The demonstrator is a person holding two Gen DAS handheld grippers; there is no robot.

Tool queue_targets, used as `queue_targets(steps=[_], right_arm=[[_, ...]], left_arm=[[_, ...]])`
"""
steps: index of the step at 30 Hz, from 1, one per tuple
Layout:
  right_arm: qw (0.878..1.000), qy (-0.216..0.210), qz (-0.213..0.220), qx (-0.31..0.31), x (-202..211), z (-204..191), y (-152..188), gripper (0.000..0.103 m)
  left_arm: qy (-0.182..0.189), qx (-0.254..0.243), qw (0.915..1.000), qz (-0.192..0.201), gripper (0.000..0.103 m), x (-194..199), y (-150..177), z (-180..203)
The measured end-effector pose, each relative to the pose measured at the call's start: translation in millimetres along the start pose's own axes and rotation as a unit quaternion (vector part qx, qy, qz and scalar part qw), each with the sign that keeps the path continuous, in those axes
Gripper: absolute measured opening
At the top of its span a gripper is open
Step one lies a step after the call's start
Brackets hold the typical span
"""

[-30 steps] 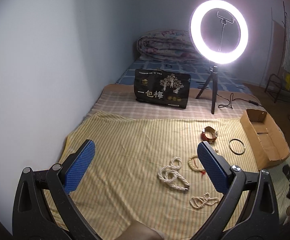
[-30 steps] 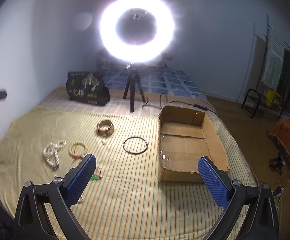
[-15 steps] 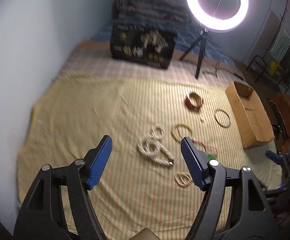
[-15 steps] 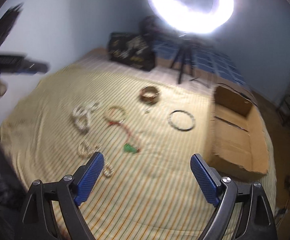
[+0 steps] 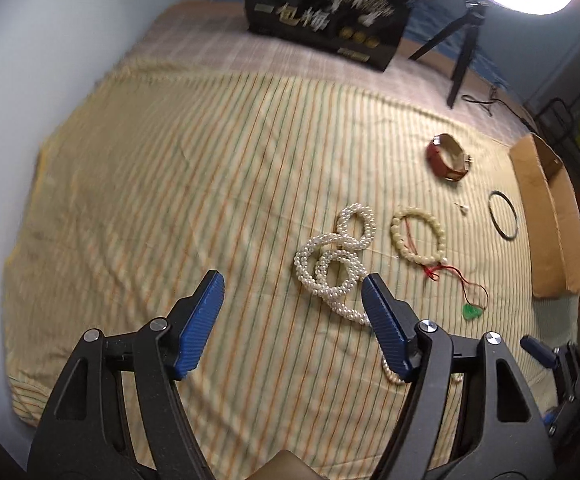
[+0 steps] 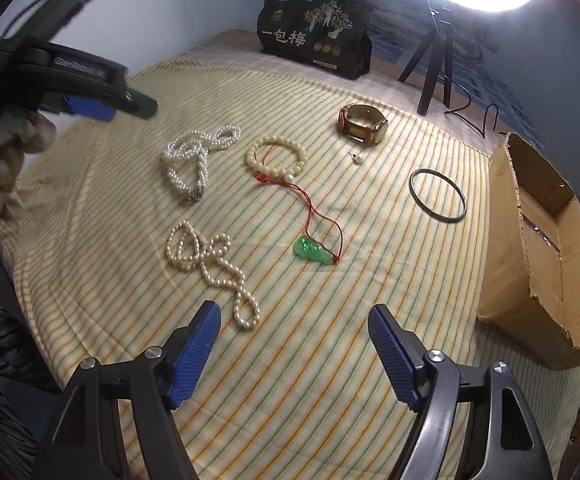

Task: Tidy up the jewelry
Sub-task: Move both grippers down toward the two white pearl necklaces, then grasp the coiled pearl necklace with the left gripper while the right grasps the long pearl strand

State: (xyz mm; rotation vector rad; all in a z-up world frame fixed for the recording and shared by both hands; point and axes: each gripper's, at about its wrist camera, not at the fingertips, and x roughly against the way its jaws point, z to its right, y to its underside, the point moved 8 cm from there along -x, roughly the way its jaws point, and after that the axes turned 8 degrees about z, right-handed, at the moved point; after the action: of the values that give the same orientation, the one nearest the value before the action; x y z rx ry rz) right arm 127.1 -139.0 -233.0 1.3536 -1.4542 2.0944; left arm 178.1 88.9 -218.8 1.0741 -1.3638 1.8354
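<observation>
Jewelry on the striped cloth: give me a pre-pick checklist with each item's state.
1. Left gripper empty, nothing between its pads: ok.
2. Right gripper empty, jaws closing on nothing: ok.
3. Thick pearl rope lies just ahead of the left gripper, unobstructed: ok.
4. Thin pearl strand lies ahead of the right gripper, free of other pieces: ok.
5. Cardboard box open, room inside: ok.
6. Green pendant cord clear of the bead bracelet: not ok, the red cord runs to it.
</observation>
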Motion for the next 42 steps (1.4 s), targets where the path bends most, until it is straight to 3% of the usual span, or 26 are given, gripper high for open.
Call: queue_targets(steps=[5, 9, 13, 18, 22, 28, 33, 38, 42], right_arm=[[1.000, -0.008, 0.000, 0.012, -8, -7, -9, 0.079], [1.000, -0.014, -0.001, 0.019, -11, -12, -11, 0.079], [0.999, -0.014, -0.002, 0.029, -14, -17, -11, 0.079], [0.999, -0.015, -0.009, 0.038, -19, -20, -7, 0.079], [0.999, -0.015, -0.014, 0.036, -24, -20, -6, 0.079], [0.999, -0.013, -0.019, 0.047, -30, -26, -6, 0.079], [0.999, -0.008, -0.025, 0.046, -35, -25, -5, 0.079], [0.998, -0.013, -0.035, 0.042, -41, -24, -4, 0.079], [0.998, -0.016, -0.042, 0.053, -51, -31, -1, 0.078]], left_arm=[[0.008, 0.072, 0.9968, -0.036, 0.074, -27, 2, -11], [0.005, 0.103, 0.9925, -0.067, 0.074, -44, 9, -18], [0.006, 0.111, 0.9912, -0.073, 0.074, -53, 9, -16], [0.005, 0.086, 0.9933, -0.077, 0.072, -61, 10, -7], [-0.015, 0.078, 0.9940, -0.076, 0.059, -68, 10, -7], [-0.039, 0.055, 0.9963, -0.052, 0.058, -70, 11, -4], [-0.078, -0.025, 0.9966, -0.009, 0.058, -73, 8, 17], [-0.074, -0.087, 0.9934, 0.006, 0.030, -73, 7, 41], [-0.057, -0.084, 0.9949, 0.005, 0.021, -76, 6, 48]])
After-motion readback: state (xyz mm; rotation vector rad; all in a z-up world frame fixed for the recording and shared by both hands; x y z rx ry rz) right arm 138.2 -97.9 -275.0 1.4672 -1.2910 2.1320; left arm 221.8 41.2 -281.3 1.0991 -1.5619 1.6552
